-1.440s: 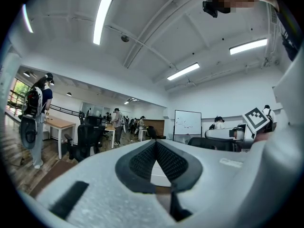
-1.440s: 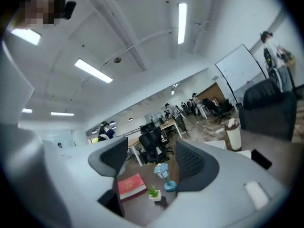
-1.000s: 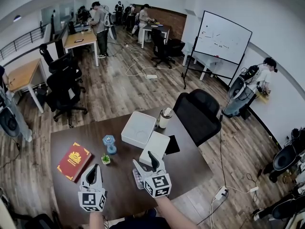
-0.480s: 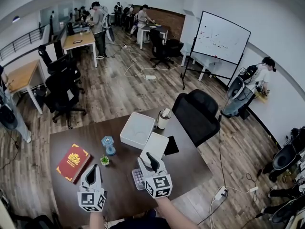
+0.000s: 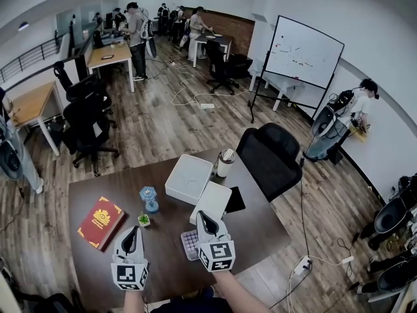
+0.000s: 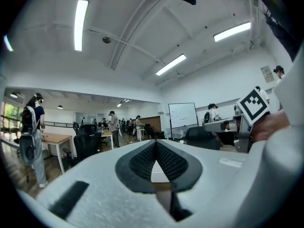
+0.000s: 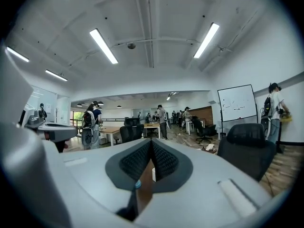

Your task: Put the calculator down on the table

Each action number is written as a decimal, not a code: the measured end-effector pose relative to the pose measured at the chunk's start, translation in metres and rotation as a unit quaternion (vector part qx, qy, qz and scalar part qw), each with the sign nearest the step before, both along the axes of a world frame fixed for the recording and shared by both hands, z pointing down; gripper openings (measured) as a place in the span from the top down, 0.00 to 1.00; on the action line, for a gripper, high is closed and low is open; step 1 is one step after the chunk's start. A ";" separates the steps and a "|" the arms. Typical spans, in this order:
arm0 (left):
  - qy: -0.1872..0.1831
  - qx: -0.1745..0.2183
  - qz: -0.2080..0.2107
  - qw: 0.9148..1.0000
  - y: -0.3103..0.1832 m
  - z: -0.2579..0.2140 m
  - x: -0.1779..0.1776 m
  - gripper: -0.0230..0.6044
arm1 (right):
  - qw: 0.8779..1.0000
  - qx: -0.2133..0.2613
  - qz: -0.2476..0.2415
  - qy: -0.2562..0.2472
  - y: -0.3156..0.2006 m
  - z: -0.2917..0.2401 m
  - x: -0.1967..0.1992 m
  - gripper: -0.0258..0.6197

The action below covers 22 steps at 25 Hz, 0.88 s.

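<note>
- Right gripper point(image 5: 202, 216): nearest the person, at the calculator's right edge, pointing level and away. Its jaws have just been closing and now meet, with nothing between them.
- Left gripper point(image 5: 133, 231): well apart to the calculator's left. Its jaws are also together and empty.
- Calculator point(image 5: 189, 243): lies flat on the table point(image 5: 260, 230) between the 2 grippers, just beside the right one and partly hidden under its body. Contact with that body cannot be determined.
- Long axis: judged to run near to far, roughly parallel to the right gripper's pointing line.
- Assessment: the set-down appears complete, as neither gripper has hold of the calculator. The right hand is by far the nearer. The calculator sits to the left of and below its closed tips, so any withdrawal should avoid sweeping left.
- Beyond the calculator: 1 white box point(image 5: 212, 202) stands just past the right gripper's tips. A red book point(image 5: 101, 222) lies well off to the left.
</note>
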<state>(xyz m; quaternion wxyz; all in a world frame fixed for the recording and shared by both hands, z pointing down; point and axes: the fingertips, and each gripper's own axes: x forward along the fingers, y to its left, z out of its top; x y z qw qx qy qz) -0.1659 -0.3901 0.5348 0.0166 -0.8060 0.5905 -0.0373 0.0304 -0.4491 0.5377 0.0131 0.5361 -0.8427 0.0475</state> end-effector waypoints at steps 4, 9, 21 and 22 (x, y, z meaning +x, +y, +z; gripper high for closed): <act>0.015 -0.003 0.008 1.000 -0.001 0.002 0.005 0.97 | 1.000 0.006 -0.001 0.003 0.000 -0.002 -0.001 0.95; 0.023 -0.003 0.001 1.000 -0.002 0.002 0.002 0.97 | 1.000 0.007 -0.002 0.005 0.000 -0.005 -0.001 0.95; 0.068 -0.012 -0.012 0.998 -0.006 0.006 -0.003 0.97 | 1.000 0.000 -0.004 0.004 -0.002 -0.001 0.007 0.95; 0.067 -0.014 -0.014 0.998 -0.006 0.007 -0.003 0.97 | 1.000 0.000 -0.004 0.004 -0.002 -0.001 0.007 0.95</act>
